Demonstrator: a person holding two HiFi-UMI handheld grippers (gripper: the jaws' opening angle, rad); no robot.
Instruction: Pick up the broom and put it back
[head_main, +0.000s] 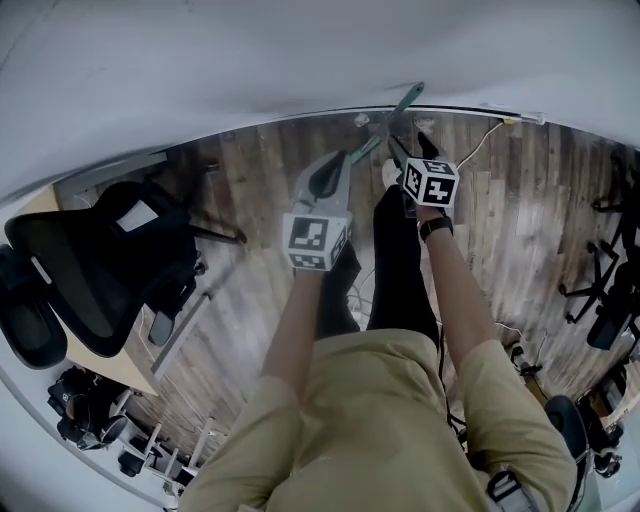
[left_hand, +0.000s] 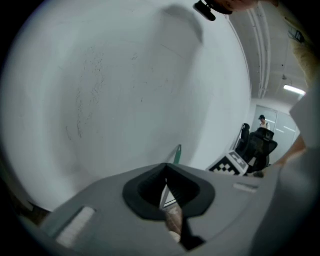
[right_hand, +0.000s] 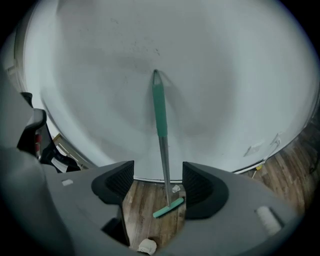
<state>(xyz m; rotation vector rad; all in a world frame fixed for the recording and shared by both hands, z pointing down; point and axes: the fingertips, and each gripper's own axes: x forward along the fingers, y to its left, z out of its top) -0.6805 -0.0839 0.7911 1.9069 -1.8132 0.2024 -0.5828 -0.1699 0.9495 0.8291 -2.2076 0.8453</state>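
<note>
Grey left gripper (left_hand: 167, 186) has its jaws pressed together, nothing in them. Broom (right_hand: 160, 112) leans upright on the white wall (right_hand: 225, 75), green head down on the wood floor (right_hand: 142, 202). It's framed by the right gripper's (right_hand: 159, 182) wide-apart jaws but sits well beyond them, untouched. Looks light and stiff. The bare metal shaft is probably slick, so the green grip seems the better hold.

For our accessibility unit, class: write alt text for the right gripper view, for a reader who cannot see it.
A green-handled broom stands propped against a white wall, its green head on the wooden floor, framed between the open jaws of the right gripper, which do not touch it.
</note>
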